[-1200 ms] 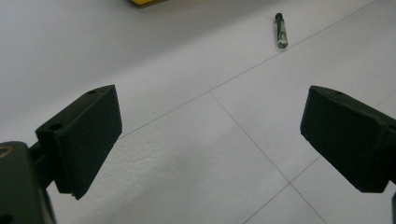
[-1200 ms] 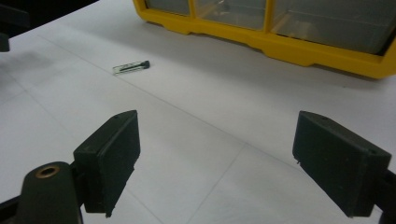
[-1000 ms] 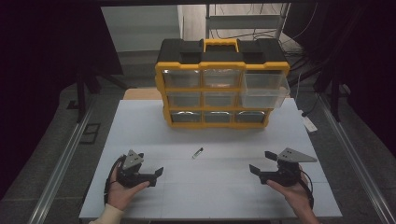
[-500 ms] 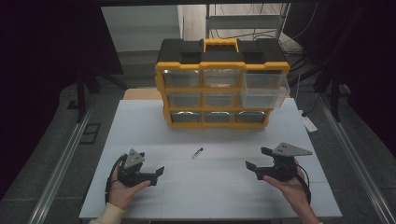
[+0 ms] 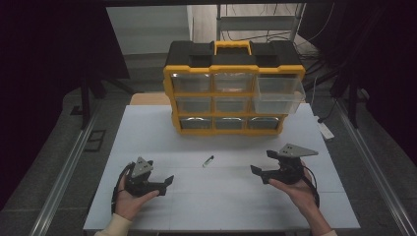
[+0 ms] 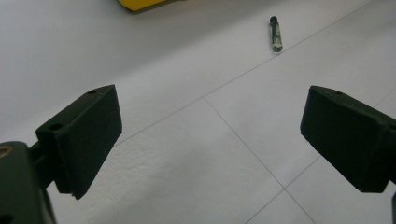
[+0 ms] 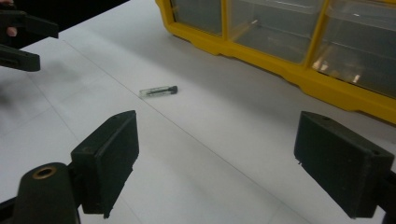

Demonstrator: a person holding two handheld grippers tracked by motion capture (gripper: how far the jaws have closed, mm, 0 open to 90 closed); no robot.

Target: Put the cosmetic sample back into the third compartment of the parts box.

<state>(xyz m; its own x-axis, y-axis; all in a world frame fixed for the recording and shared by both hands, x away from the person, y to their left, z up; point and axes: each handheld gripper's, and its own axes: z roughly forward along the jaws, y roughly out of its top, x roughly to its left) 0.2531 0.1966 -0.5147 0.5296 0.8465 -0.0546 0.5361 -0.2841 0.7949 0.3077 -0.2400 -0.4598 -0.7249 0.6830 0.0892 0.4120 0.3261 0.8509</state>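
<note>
1. Since the earlier frame, the right gripper (image 5: pixel 262 169) had drifted slightly inward and lifted; the left gripper (image 5: pixel 168 183) had barely shifted.
2. Left jaws stood wide apart, empty; the vial (image 6: pixel 276 34) lay well ahead and to their right, cap end away.
3. It rested on bare table (image 5: pixel 147 132), apart from both grippers, between them and short of the yellow organizer (image 5: pixel 231 98).
4. Right jaws gaped too, empty; the vial (image 7: pixel 159 91) lay ahead-left, long axis crosswise to them.
5. Both looked about equally near; open room surrounded it, and one drawer (image 5: pixel 279 93) stuck out.
</note>
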